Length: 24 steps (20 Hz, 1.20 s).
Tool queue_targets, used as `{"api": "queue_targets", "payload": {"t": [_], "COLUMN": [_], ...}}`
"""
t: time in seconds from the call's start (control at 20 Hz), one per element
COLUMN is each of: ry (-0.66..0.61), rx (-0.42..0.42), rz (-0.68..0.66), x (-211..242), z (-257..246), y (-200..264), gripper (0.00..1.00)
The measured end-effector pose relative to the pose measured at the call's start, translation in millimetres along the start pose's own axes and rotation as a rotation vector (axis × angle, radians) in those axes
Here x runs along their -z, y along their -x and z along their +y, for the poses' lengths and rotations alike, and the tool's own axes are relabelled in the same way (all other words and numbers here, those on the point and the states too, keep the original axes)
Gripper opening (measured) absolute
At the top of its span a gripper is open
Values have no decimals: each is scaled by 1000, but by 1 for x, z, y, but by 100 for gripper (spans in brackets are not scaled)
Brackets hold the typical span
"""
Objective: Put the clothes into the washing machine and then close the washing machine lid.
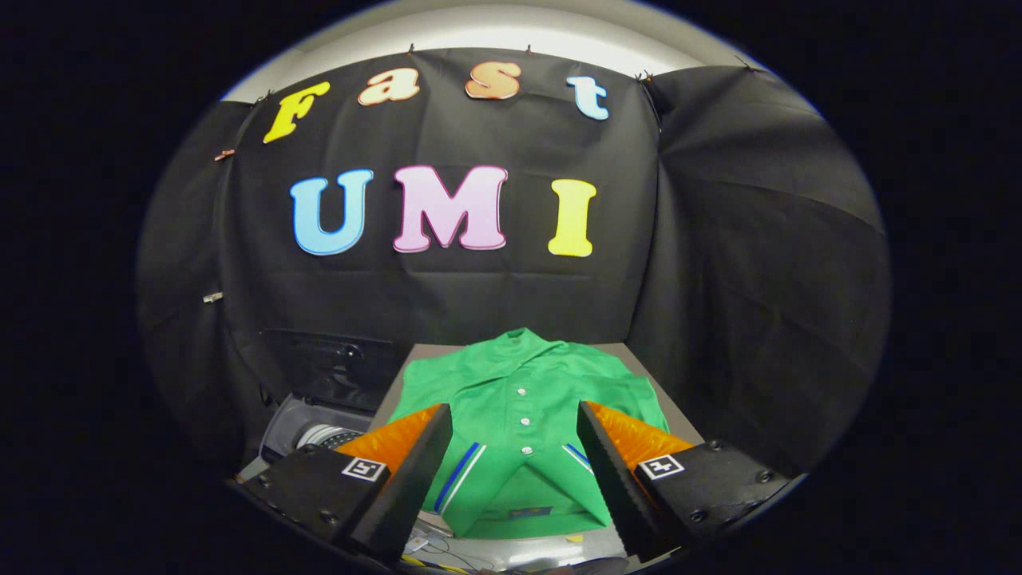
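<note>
Tongs (515, 419): spread wide, holding nothing; the two fingers stand apart with the shirt seen in the gap between them. Whether the tips touch the cloth, I cannot tell.

Left finger (415, 471): over the left sleeve area of the shirt, a square marker on its base.

Right finger (611, 471): over the right side of the shirt, also w/ a square marker on the base.

Shirt (523, 399): green, folded flat, lies on the counter just ahead of the tongs and between the fingers. Collar points away from the tongs, toward the booth wall. A row of small white buttons runs down the middle. Blue and white stripes on the folded sleeve edges, near each finger. Bottom edge is folded under, closest to the tongs.

Counter (399, 391): grey, flat; the shirt covers most of the part that shows, a bare strip at the left of it and at the far right corner.

Washing machine (319, 427): to the left of the counter and lower than it, beside the left finger. Top is open; the drum inside shows as a pale metal ring.

Lid (331, 363): dark, stands up behind the opening, near the booth wall.

Booth wall (479, 295): black cloth, hangs behind the counter and around to the right side.

Near edge: some thin cables (447, 551) lie below the shirt, btw. the finger bases; details too small to tell.
</note>
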<state>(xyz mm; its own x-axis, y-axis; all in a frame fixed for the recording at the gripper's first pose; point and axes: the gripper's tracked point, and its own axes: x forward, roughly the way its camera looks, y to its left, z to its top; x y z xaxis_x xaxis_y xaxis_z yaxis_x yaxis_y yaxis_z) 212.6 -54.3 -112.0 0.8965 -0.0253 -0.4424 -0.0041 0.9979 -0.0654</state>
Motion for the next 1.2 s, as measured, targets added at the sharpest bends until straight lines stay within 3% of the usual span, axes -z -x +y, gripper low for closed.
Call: {"api": "queue_targets", "payload": {"t": [0.35,0.6,0.8,0.9,1.05,1.2], "ry": [15,53,109,63,22,115], "rx": [14,39,1,-15,-6,18], "rz": [166,257,285,293,284,268], "x": [20,42,51,49,48,46], "z": [2,0,6,12,18,11], "y": [-71,-84,-93,-93,-95,-98], "gripper": [99,99,98,98,70,23]}}
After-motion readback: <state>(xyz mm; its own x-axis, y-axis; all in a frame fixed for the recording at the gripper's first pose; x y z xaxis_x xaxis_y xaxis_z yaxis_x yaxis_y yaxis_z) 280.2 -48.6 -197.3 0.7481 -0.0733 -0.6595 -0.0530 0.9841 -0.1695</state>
